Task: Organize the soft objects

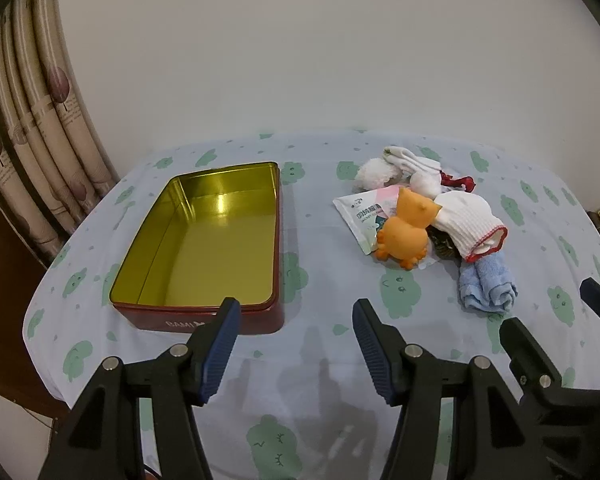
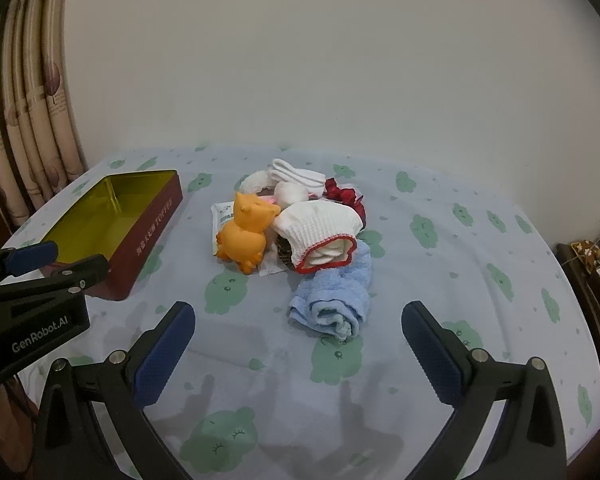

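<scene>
Right tool nearest the pile; rolled blue towel dead ahead of it.

Right tool (image 2: 298,338) jaws wide apart, empty; blue towel (image 2: 334,300) just beyond the tips, roll axis running away from the tool. Left tool (image 1: 296,338) also apart, empty, beside the empty tin (image 1: 204,240), which sits on the bench left of the pile.

Patterned curtain (image 1: 40,128) at left, plain wall (image 1: 320,48), cloud-print sheet (image 2: 460,264).
</scene>
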`<move>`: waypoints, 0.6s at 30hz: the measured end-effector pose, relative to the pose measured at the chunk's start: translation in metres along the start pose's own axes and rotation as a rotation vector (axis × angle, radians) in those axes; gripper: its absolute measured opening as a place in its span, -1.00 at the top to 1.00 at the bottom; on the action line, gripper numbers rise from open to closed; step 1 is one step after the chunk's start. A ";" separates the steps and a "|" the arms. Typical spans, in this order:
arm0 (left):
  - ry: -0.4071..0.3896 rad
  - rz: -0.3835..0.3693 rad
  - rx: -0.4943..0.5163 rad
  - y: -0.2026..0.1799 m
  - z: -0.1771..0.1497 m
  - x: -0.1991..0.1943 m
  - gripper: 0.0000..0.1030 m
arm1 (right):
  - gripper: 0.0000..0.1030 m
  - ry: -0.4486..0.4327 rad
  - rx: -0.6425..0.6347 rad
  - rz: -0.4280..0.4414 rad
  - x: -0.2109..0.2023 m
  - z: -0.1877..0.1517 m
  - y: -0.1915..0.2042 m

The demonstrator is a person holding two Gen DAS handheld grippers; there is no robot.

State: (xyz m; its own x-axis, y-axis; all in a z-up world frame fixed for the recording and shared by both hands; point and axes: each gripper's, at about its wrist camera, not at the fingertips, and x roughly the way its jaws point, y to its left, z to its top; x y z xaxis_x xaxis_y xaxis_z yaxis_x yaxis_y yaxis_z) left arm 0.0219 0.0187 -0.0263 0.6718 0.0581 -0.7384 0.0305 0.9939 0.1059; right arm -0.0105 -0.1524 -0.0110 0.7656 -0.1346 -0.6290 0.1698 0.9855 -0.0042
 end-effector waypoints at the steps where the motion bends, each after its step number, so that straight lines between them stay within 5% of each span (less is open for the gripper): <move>1: 0.000 0.004 0.002 0.000 0.000 0.000 -0.16 | -0.99 -0.001 0.001 0.000 0.000 0.000 -0.001; 18: 0.003 0.013 -0.009 0.002 0.000 0.000 -0.16 | -0.99 0.000 0.002 0.024 0.002 -0.003 0.000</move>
State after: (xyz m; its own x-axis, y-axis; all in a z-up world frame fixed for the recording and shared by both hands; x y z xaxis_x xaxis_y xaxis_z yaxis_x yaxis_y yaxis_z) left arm 0.0222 0.0204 -0.0264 0.6701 0.0717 -0.7388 0.0149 0.9938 0.1100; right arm -0.0105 -0.1522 -0.0143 0.7693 -0.1108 -0.6292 0.1526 0.9882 0.0126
